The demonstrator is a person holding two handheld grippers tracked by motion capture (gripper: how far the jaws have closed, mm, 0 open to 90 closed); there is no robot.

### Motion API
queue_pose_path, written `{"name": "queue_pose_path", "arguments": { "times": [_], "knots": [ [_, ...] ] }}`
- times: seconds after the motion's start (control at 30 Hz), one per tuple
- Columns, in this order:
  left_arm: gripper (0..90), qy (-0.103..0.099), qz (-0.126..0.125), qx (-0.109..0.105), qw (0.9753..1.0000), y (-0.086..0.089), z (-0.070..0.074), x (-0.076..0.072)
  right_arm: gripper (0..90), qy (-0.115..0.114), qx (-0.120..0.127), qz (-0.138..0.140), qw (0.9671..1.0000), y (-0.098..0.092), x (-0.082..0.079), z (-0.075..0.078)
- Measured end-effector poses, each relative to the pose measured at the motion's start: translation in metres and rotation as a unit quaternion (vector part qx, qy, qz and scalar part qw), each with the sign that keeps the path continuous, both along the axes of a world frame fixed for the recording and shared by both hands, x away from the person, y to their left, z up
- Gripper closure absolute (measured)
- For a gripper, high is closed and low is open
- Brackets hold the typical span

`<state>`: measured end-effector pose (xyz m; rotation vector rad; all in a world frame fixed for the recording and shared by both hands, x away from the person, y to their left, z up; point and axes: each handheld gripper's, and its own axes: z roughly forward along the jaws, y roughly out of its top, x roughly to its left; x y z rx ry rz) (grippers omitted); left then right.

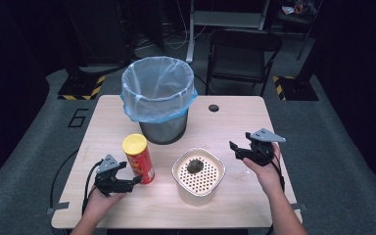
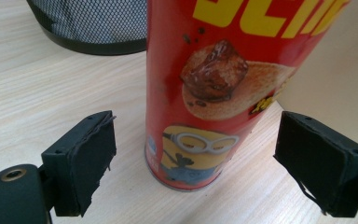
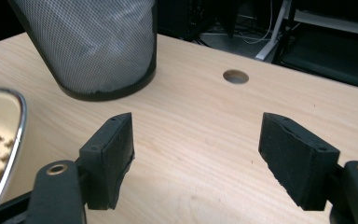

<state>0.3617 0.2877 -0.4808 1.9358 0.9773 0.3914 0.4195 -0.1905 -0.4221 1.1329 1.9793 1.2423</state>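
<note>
The left tongs point(image 1: 129, 182) stood wide open near the desk's front-left corner, their jaws on either side of the upright red crisp can point(image 1: 138, 158) with the yellow lid, clear of it and gripping nothing. The right tongs point(image 1: 239, 150) were also wide open and empty, held over bare wood near the desk's point(image 1: 225, 125) right edge, aimed toward the mesh waste bin point(image 1: 159, 100) with its blue liner at the back. Between the two tongs sat a cream strainer tub point(image 1: 199, 175) holding a dark clump point(image 1: 195, 166), just right of the can.
</note>
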Motion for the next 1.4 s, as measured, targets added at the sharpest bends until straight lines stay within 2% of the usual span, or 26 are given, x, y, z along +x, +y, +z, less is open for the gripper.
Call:
{"name": "queue_pose_path", "arguments": {
  "times": [0.07, 0.13, 0.17, 0.27, 0.37, 0.6, 0.7, 0.8, 0.9, 1.07, 1.13, 1.2, 1.27, 1.4],
  "knots": [
    [11.8, 0.009, 0.003, -0.013, 0.9999, -0.002, -0.002, 0.001, 25.9, 0.005, -0.003, -0.005, 1.0000, -0.003, -0.003, -0.009],
    [12.0, 0.005, -0.001, -0.008, 1.0000, -0.001, -0.002, 0.003, 25.9, 0.006, -0.003, -0.006, 1.0000, -0.004, -0.004, -0.012],
    [12.0, 0.007, 0.004, -0.019, 0.9998, -0.003, -0.003, 0.004, 25.9, 0.007, -0.005, -0.005, 1.0000, -0.004, -0.005, -0.016],
    [12.5, 0.013, 0.001, -0.022, 0.9997, -0.004, -0.004, 0.006, 25.8, 0.012, -0.016, -0.014, 0.9997, -0.007, -0.008, -0.027],
    [13.3, 0.009, 0.002, -0.026, 0.9996, -0.007, -0.006, 0.009, 25.9, 0.021, -0.022, -0.030, 0.9991, -0.010, -0.011, -0.041],
    [14.3, -0.001, -0.003, -0.025, 0.9997, -0.012, -0.008, 0.013, 25.9, 0.035, -0.015, -0.053, 0.9979, -0.022, -0.014, -0.058],
    [15.0, -0.010, -0.013, -0.014, 0.9998, -0.015, -0.009, 0.015, 25.9, 0.041, -0.007, -0.061, 0.9973, -0.027, -0.016, -0.061],
    [15.8, -0.014, -0.014, -0.014, 0.9997, -0.018, -0.009, 0.015, 25.9, 0.041, -0.007, -0.064, 0.9971, -0.029, -0.017, -0.063],
    [20.0, -0.028, -0.016, -0.006, 0.9995, -0.020, -0.008, 0.015, 26.0, 0.047, -0.008, -0.067, 0.9967, -0.029, -0.017, -0.066],
    [22.4, -0.034, -0.016, -0.009, 0.9993, -0.021, -0.009, 0.016, 26.1, 0.050, -0.014, -0.066, 0.9964, -0.030, -0.018, -0.068],
    [22.6, -0.036, -0.017, -0.004, 0.9992, -0.021, -0.009, 0.015, 26.2, 0.050, -0.013, -0.067, 0.9964, -0.031, -0.018, -0.069],
    [23.9, -0.045, -0.013, 0.012, 0.9988, -0.021, -0.006, 0.013, 26.3, 0.052, -0.016, -0.067, 0.9963, -0.032, -0.017, -0.070],
    [24.2, -0.052, -0.010, 0.018, 0.9984, -0.020, -0.003, 0.011, 26.6, 0.056, -0.018, -0.069, 0.9959, -0.033, -0.017, -0.072],
    [24.3, -0.057, -0.006, 0.017, 0.9982, -0.016, 0.003, 0.008, 26.6, 0.061, -0.026, -0.067, 0.9955, -0.033, -0.016, -0.074]
  ]
}}
